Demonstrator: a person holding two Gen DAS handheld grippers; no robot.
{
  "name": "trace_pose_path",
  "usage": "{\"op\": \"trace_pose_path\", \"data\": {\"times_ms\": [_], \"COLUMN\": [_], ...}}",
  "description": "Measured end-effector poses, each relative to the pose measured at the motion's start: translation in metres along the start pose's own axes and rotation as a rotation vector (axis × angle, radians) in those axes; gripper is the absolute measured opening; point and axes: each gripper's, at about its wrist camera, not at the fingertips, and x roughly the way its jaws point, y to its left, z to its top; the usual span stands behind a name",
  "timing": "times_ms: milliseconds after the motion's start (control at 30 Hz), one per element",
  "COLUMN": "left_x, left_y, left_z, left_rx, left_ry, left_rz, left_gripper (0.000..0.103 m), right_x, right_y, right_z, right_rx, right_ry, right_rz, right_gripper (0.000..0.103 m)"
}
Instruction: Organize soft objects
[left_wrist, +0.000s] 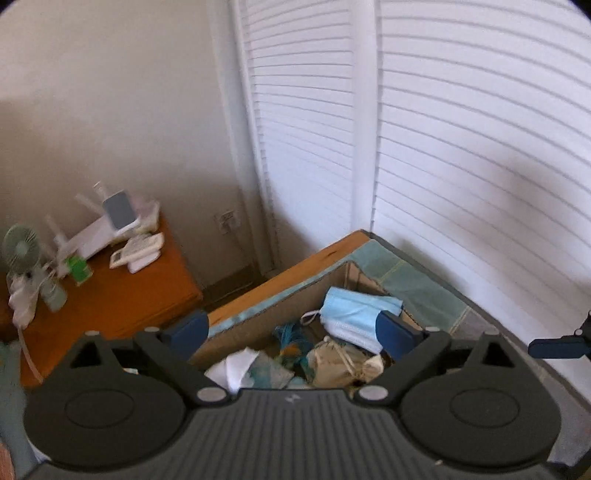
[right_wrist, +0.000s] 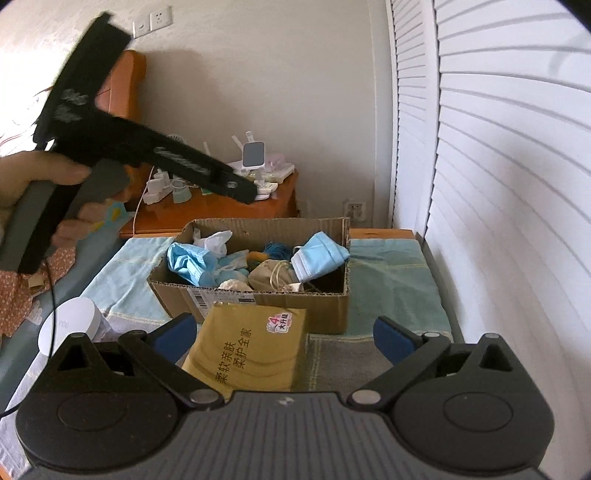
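- Left gripper (left_wrist: 291, 334): jaws spread and empty, held above the cardboard box (right_wrist: 258, 295).
- Right gripper (right_wrist: 284, 341): jaws spread and empty, low over the yellow packet (right_wrist: 251, 350) in front of the box.
- Soft objects: face masks (right_wrist: 319, 258), a cloth pouch (right_wrist: 273, 277) and tissue lie inside the box.
- Step, as judged: between placements; the next move calls for finding a remaining soft item to grasp.

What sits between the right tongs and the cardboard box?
In the right wrist view, a yellow package with Chinese print lies between the open right tongs and the cardboard box.
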Motion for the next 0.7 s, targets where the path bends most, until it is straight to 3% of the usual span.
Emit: {"op": "trace_pose_path", "data": {"times_ms": [233,433,567,700], "left_x": [-0.061,-0.102,-0.118,-0.129], "left_y": [-0.016,-0.049,-0.067,-0.073], "left_z": [-0.038,-0.086,-0.11,-0.121], "left_rx": [-0.078,-0.109,-0.179,-0.274], "left_ry": [-0.064,-0.093,-0.042,0.022], "left_rz": [0.071,0.179,0.251,0.271], "left_gripper": [0.102,0.102,0.102,0.102], "right_x": [-0.015,-0.029,-0.039,-0.051], "right_y": [0.002,0.003,0.011,0.025], "right_z": [-0.001,-0.008,-0.015,-0.019], "right_rx": [0.044,0.109,0.117,0.089], "right_ry": [0.025,0.087,0.118,0.124], "right_rz": [-0.071,-0.162,-0.195,-0.23], "right_gripper": [0.103,0.103,0.103,0.103]}}
